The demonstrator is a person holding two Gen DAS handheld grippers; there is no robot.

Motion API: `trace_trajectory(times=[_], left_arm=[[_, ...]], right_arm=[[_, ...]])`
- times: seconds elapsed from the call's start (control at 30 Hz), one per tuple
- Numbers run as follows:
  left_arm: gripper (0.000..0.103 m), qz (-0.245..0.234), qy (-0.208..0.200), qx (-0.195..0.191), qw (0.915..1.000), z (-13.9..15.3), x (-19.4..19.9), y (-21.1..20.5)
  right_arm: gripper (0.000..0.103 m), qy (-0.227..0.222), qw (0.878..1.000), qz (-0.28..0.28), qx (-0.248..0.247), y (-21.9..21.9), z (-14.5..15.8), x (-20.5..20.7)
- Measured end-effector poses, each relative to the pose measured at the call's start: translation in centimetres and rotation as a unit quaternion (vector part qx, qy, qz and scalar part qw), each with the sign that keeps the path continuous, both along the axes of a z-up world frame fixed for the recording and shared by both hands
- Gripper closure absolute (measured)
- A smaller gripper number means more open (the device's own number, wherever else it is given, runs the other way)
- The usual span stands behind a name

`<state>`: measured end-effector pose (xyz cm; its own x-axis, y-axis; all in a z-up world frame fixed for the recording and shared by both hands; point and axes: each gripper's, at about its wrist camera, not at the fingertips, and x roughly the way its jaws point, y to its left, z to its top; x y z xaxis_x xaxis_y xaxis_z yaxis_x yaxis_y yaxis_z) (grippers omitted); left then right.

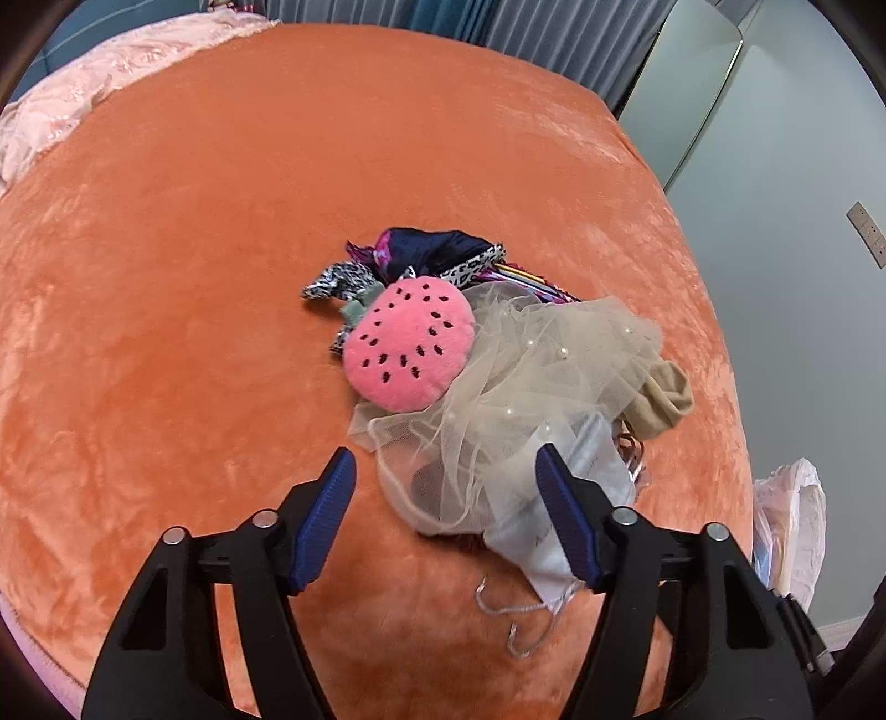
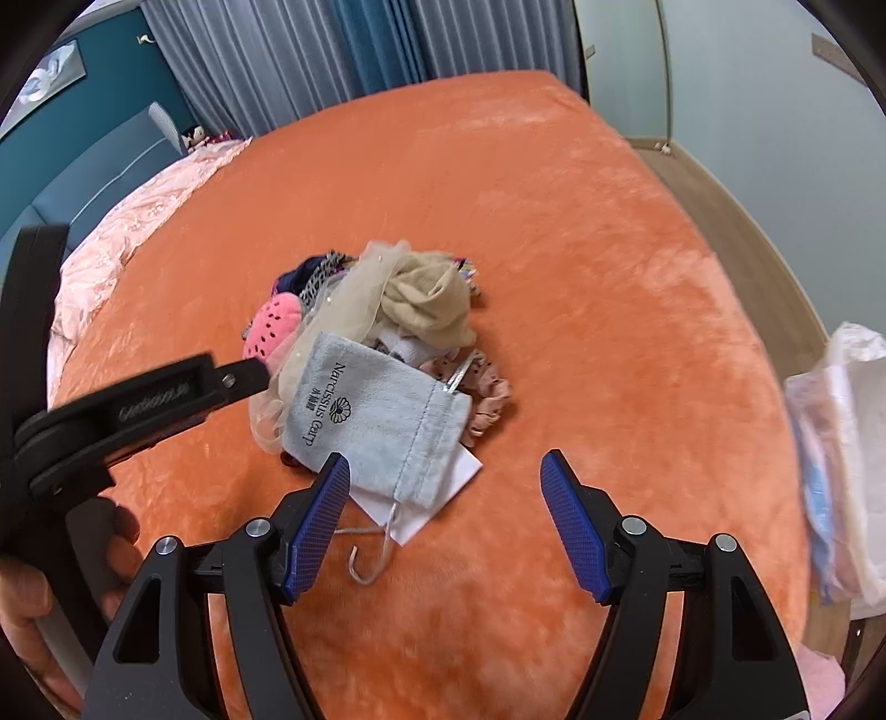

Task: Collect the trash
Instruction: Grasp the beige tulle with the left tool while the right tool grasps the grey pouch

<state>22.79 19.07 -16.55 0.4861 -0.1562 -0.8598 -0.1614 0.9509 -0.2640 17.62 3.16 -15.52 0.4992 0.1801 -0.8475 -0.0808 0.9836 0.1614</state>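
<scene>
Both grippers, left (image 1: 446,476) and right (image 2: 446,479), hover with fingers spread over the pile (image 1: 498,354).

an orange plush blanket (image 1: 277,232) covers the bed, with a pink quilt (image 1: 83,88) bunched along its far left edge. behind the bed hang grey curtains (image 2: 266,66) with a teal panel (image 2: 376,44) between them. a teal headboard (image 2: 99,171) stands at the left. the wall (image 1: 775,221) on the right is pale blue-grey and carries a socket plate (image 1: 868,232). wood floor (image 2: 720,188) runs beside the bed. the light is soft and even.
</scene>
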Motion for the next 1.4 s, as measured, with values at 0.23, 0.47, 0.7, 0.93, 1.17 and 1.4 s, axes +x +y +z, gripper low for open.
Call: trace_trajectory(times=[0.23,0.47,0.7,0.93,1.17,1.4], left_arm=[[0.061,-0.018,0.017,-0.028,0.9993,-2.2,2.0,-0.6],[0.1,-0.026,0.016,-0.045,0.9985,-2.3,2.1,-0.7],[0.102,-0.029,-0.019,-0.037,0.9987,1.3,0.4,-1.0],[0.102,-0.043,-0.061,-0.034,0.9966,6.7,-1.7,-2.8],[0.102,-0.067,-0.123,-0.03,0.9897,13.7,-3.8,-5.9],[0.102,-0.115,-0.178,-0.036,0.9766,19.9,-5.8,-10.9]], right_arm=[[0.056,0.036,0.999,0.018,0.016,0.7,-3.3,2.2],[0.094,0.053,0.997,0.038,0.046,1.2,-4.4,2.1],[0.098,0.017,0.997,0.047,0.065,0.7,-1.1,0.5],[0.098,-0.044,0.996,0.025,0.08,-2.2,4.3,-1.6],[0.098,-0.109,0.99,-0.015,0.09,-6.8,10.4,-3.4],[0.098,-0.161,0.981,-0.069,0.085,-12.6,14.4,-6.1]])
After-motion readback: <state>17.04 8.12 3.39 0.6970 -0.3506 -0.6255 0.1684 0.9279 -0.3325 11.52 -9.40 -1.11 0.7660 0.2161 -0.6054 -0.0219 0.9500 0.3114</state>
